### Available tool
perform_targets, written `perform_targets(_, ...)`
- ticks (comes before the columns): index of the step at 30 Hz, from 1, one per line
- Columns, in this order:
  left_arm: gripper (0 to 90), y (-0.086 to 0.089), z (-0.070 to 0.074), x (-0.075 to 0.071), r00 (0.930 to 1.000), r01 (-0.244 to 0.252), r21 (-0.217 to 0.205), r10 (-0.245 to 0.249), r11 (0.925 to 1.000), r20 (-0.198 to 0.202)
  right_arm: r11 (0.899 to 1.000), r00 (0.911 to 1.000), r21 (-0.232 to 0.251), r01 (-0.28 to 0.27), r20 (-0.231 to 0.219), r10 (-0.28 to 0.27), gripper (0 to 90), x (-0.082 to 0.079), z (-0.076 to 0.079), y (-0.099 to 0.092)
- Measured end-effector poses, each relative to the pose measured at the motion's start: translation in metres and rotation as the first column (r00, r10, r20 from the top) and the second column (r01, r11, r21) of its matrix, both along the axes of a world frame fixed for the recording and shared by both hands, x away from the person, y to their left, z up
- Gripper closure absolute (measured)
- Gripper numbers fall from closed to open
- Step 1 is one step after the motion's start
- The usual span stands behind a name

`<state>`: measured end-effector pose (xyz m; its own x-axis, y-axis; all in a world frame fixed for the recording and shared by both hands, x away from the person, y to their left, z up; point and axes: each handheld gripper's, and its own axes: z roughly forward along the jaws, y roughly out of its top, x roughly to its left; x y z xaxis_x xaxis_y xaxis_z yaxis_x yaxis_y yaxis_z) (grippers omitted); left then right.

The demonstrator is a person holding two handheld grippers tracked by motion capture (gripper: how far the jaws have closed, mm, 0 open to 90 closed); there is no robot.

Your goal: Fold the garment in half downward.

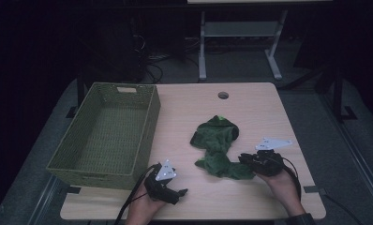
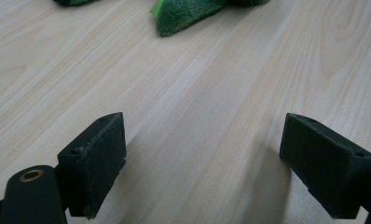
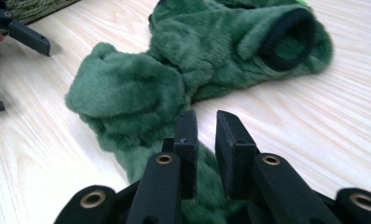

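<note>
A dark green fleece garment [image 1: 217, 145] with a black-rimmed cuff lies crumpled on the wooden table [image 1: 259, 108], right of centre. My right gripper [image 1: 244, 161] sits at its near right end. In the right gripper view its jaws [image 3: 207, 126] stand a narrow gap apart just above the fleece [image 3: 174, 70], with no cloth pinched between the pads. My left gripper [image 1: 177, 194] rests near the front edge, left of the garment. Its jaws [image 2: 204, 158] are wide open over bare wood, and the garment's edge [image 2: 183, 14] lies farther off.
A green woven basket [image 1: 149, 126], with nothing in it, stands on the table's left side. A round cable hole [image 1: 223, 95] is near the far edge. Beyond the table are a dark floor and the legs of a white stand [image 1: 202, 51].
</note>
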<state>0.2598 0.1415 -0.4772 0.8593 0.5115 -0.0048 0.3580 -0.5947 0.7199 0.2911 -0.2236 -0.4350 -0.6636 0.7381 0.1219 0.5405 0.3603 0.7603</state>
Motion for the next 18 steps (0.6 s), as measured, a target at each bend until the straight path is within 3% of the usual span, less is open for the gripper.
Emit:
perform_targets(11,13.9,0.000,0.000,0.000,1.0000,0.000,0.001,0.000,1.0000,0.000,0.998,0.9984,0.019,0.056,-0.009,-0.056,76.0,-0.023,-0.005,-0.046)
perform_targets(18,13.9,0.000,0.000,0.000,1.0000,-0.001,0.002,0.001,1.0000,0.000,0.998,0.9972,0.003,0.055,-0.051,-0.055,72.5,-0.042,-0.022,-0.063)
